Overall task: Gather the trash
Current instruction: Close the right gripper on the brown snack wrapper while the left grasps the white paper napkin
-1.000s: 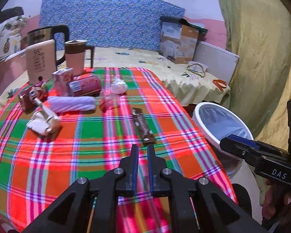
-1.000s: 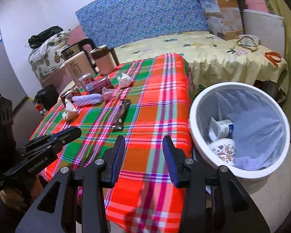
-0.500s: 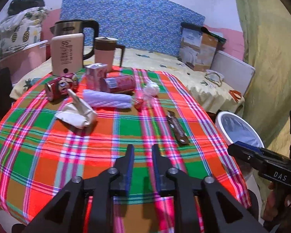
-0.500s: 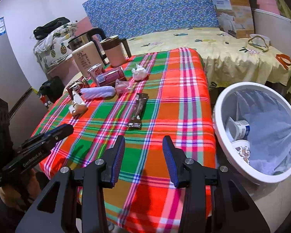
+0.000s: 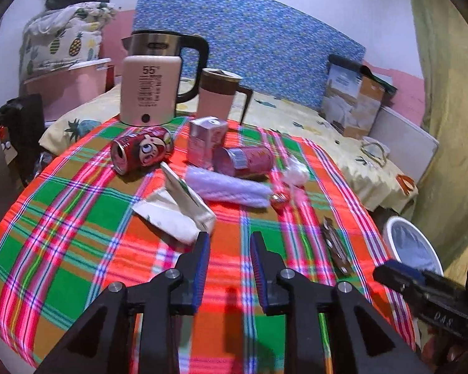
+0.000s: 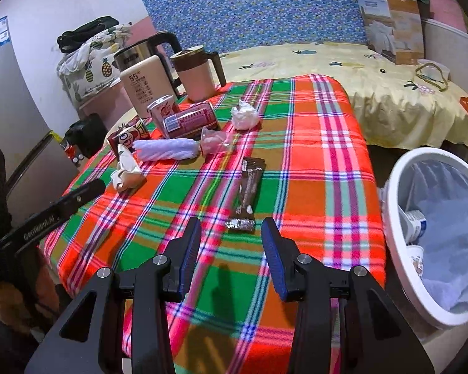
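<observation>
Indoor light, fairly bright, oversaturated on the plaid tablecloth (image 5: pixel 78 224); soft gripper shadows fall on it near the bottom, slight blur, heavy fisheye bending and dark vignette around it.

wrapper (image 6: pixel 246 193) left of bin (image 6: pixel 393 205)

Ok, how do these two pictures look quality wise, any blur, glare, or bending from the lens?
Left wrist view: strong fisheye bending, black vignette in the corners, the lavender roll and pink can smeared by motion blur, the opening left tool sharp with nothing between its fingers. Right wrist view: same curved edges, crisper overall, the brown wrapper readable, soft tool shadows on the plaid tablecloth.
</observation>
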Demonstrator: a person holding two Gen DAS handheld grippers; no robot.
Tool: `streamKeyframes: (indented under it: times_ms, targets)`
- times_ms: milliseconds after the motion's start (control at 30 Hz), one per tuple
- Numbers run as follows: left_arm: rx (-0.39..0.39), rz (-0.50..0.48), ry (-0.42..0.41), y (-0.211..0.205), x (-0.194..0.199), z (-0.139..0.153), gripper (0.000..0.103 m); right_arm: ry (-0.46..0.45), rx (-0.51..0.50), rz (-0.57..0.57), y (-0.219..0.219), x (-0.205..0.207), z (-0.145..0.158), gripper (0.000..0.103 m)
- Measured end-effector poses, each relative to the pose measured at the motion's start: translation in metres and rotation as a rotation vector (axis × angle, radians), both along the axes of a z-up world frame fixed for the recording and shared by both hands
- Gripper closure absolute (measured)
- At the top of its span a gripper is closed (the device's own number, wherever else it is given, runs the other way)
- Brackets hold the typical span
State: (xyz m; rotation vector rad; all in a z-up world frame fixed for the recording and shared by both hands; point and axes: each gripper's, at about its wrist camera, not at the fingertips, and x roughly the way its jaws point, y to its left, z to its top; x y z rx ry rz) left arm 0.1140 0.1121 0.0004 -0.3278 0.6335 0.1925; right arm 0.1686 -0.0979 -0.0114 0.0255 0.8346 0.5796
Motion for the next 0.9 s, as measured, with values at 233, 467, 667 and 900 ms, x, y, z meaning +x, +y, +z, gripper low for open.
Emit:
streamKeyframes:
  times_ms: [233, 467, 667, 900]
  targets:
    - [-0.053, 0.063, 0.007, 0.024, 0.027, -0.007, 0.077, 0.018, -0.016, -0.003, 0.012, 0.014, -0.009, 0.06]
    - [-0.08, 0.095, 0.022, 0.036, 0.048, -0.019, 0.077, 0.033, -0.053, -0.014, 0.022, 0.024, -0.019, 0.06]
    - [-0.085, 0.097, 0.044, 0.04, 0.063, -0.03, 0.079, 0.055, -0.081, -0.029, 0.023, 0.027, -0.03, 0.066]
    - [-0.065, 0.058, 0.045, 0.031, 0.057, -0.031, 0.095, 0.038, -0.087, -0.026, 0.019, 0.023, -0.028, 0.076]
